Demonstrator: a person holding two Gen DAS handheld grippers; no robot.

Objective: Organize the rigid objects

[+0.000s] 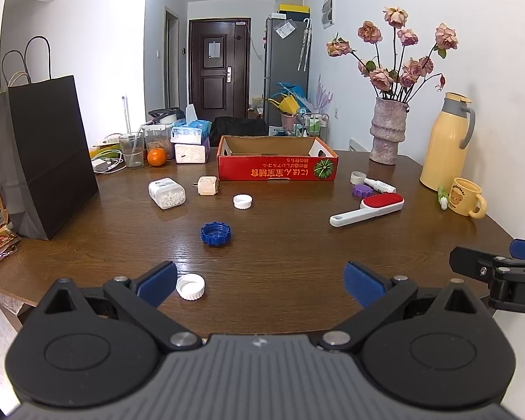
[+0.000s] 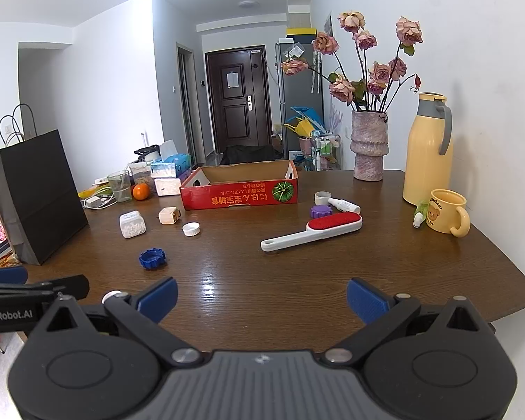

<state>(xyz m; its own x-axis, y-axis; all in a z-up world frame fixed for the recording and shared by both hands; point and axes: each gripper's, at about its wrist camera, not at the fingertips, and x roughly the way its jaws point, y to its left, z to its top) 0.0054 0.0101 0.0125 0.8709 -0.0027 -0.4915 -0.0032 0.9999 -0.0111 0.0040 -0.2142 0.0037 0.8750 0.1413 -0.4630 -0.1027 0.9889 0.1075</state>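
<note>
A red cardboard box (image 1: 276, 172) (image 2: 239, 194) lies open at the back of the brown table. Loose items are scattered before it: a blue cap (image 1: 216, 233) (image 2: 152, 258), two white caps (image 1: 243, 202) (image 1: 190, 286), a white pill box (image 1: 167, 193) (image 2: 132, 224), a beige plug cube (image 1: 207, 185) (image 2: 168, 215), a red-and-white lint brush (image 1: 367, 208) (image 2: 311, 231), a purple cap (image 1: 362, 190) (image 2: 321, 211) and a small white bottle (image 1: 379, 185) (image 2: 344, 205). My left gripper (image 1: 259, 285) is open near the front edge, one white cap by its left finger. My right gripper (image 2: 260, 301) is open and holds nothing.
A black paper bag (image 1: 42, 161) (image 2: 35, 196) stands at the left. A vase of dried roses (image 1: 386, 129) (image 2: 369, 150), a yellow thermos (image 1: 448, 143) (image 2: 428, 150) and a yellow mug (image 1: 467, 196) (image 2: 446, 210) line the right side. An orange (image 1: 156, 157), a glass and tissue boxes sit behind.
</note>
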